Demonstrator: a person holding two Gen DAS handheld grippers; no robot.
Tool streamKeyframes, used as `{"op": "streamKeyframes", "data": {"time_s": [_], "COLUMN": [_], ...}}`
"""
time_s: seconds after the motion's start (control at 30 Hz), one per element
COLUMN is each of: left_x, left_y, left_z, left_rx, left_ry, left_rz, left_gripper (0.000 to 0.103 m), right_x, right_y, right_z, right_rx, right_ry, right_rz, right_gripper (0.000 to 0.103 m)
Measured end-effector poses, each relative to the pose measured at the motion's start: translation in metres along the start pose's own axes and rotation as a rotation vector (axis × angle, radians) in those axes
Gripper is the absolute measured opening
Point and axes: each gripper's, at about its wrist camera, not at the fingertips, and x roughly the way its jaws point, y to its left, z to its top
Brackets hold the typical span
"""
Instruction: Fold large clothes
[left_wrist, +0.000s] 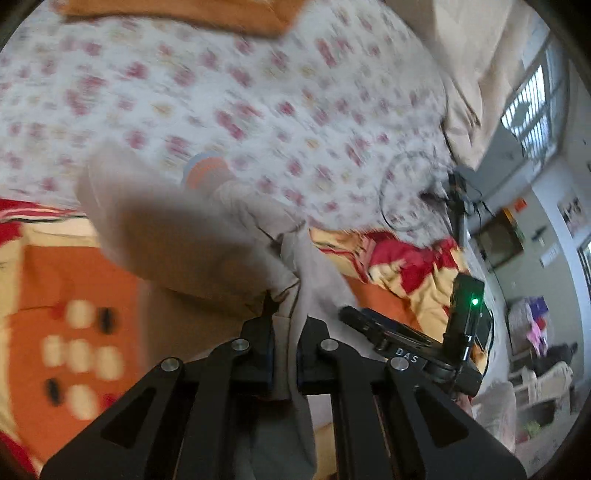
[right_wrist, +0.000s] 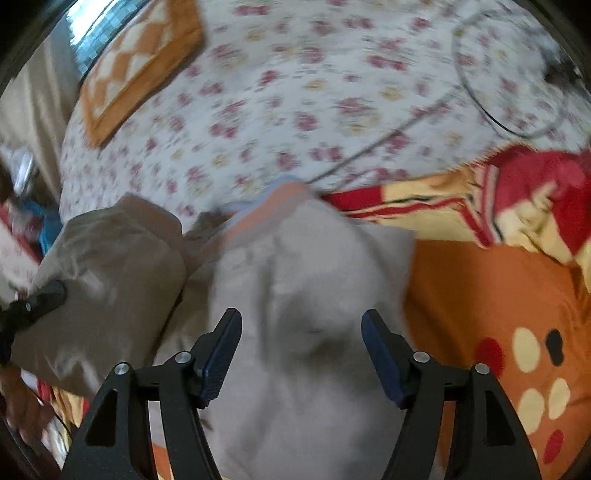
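With the left claw (left_wrist: 284, 332) clamped on a bunched edge of the beige garment (right_wrist: 306, 295) lying on the bed (right_wrist: 295, 92), the right claw (right_wrist: 301, 354), jaws apart above it, should pinch the near hem before folding squarely.

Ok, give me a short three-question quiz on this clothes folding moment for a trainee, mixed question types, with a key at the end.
1. True or false: the left gripper is shut on the grey garment.
2. Multiple choice: the right gripper is A) shut on the garment, B) open above the garment, C) shut on the orange pillow.
3. Short answer: what pattern does the sheet beyond the garment carry?

Key:
1. True; grey cloth is pinched between the fingers.
2. B; the fingers stand apart with cloth below them.
3. Flowers, pinkish red on white.
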Motion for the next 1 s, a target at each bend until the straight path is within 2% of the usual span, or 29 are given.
{"op": "streamKeyframes", "data": {"time_s": [0.13,0.17,0.23,0.3,0.37,0.43,0.5,0.57,0.63,0.7,0.8,0.87,1.0], "left_x": [0.072,0.081,0.082,0.065,0.033,0.002,-0.022,-0.04,-0.039,-0.024,0.008,0.021,0.019], "left_y": [-0.024,-0.024,-0.023,-0.026,-0.028,-0.028,-0.016,0.008,0.028,0.047,0.056,0.058,0.064], "left_z": [-0.014,-0.019,-0.025,-0.027,-0.027,-0.028,-0.029,-0.037,-0.049,-0.067,-0.097,-0.113,-0.117], "left_rx": [0.018,-0.003,-0.049,-0.051,-0.02,0.037,0.052,0.032,0.011,-0.018,-0.02,-0.02,-0.057], "left_ry": [0.118,0.136,0.154,0.16,0.137,0.104,0.068,0.023,0.019,0.072,0.156,0.153,0.136], "left_rz": [-0.052,-0.069,-0.119,-0.197,-0.211,-0.171,-0.093,0.016,0.117,0.178,0.187,0.196,0.173], "left_gripper": [0.006,0.01,0.021,0.053,0.059,0.059,0.06,0.06,0.06,0.06,0.06,0.06,0.06], "right_x": [0.001,-0.002,-0.007,-0.015,-0.018,-0.019,-0.02,-0.016,-0.01,0.0,0.016,0.026,0.041], "right_y": [-0.031,-0.037,-0.044,-0.047,-0.047,-0.044,-0.035,-0.023,-0.014,-0.002,0.011,0.016,0.019], "right_z": [0.007,0.008,0.011,0.013,0.015,0.015,0.013,0.011,0.009,0.006,0.004,0.002,0.002], "right_rx": [0.12,0.153,0.187,0.204,0.218,0.227,0.218,0.197,0.181,0.162,0.135,0.12,0.121], "right_ry": [-0.002,-0.007,-0.021,-0.044,-0.06,-0.065,-0.066,-0.05,-0.029,-0.004,0.021,0.039,0.054], "right_rz": [0.014,0.039,0.065,0.089,0.131,0.182,0.228,0.277,0.306,0.333,0.344,0.338,0.336], "right_gripper": [0.071,0.071,0.071,0.071,0.071,0.071,0.076,0.079,0.08,0.081,0.081,0.081,0.082]}}
